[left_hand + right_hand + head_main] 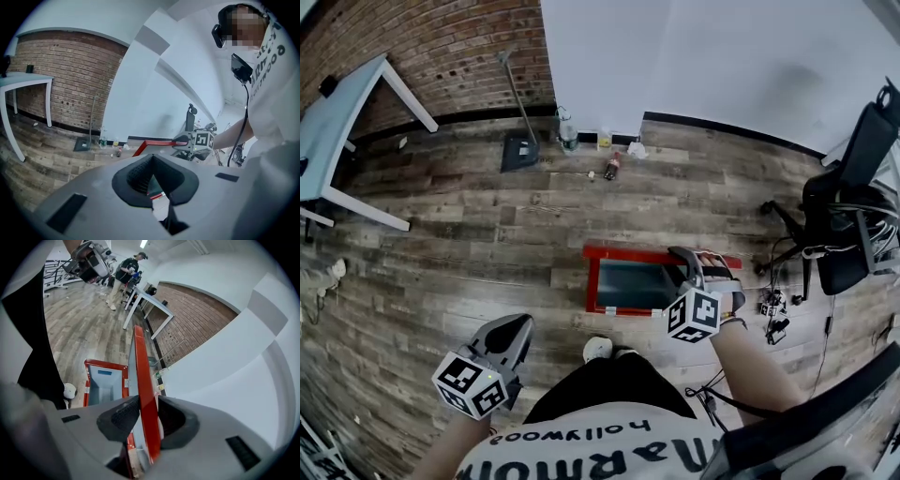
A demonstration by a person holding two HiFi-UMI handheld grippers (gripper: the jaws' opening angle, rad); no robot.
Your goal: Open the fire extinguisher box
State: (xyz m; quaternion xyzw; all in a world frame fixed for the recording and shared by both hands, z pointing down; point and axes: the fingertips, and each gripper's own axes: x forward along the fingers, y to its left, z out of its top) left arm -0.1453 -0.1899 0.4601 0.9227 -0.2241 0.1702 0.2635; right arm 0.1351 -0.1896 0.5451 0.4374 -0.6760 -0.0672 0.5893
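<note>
Jaws of the right gripper (143, 416) were clamped on the thin red lid (140, 362) of the fire extinguisher box (88, 380), one pad on each face, biting close to its free edge. The box lay on its back on the wooden floor (487, 216) just ahead of our shoe (598, 349), and the lid stood roughly upright at its right side, so the grey-blue inside was already showing. We saw no extinguisher in the part that was visible. Our left gripper (152, 176) hung low at our left, well apart from the box, with its jaws drawn together at the tips and nothing between them. We judged the opening to be about half done, with the lid yet to be swung past upright and laid back. The main risk we saw was the grip itself: the pads held only a narrow strip of smooth painted metal, and as the lid turned on its hinge the angle between lid and jaws would change, so the edge could slide out and the lid slam shut. A second worry was the box, since nothing was pinning it down. A pull that ran off the hinge's arc could drag or tip it across the floor, towards the cables (773, 309) lying just to its right near the chair (853, 206). Letting go too soon past upright could also let the lid drop hard against its hinge.
</note>
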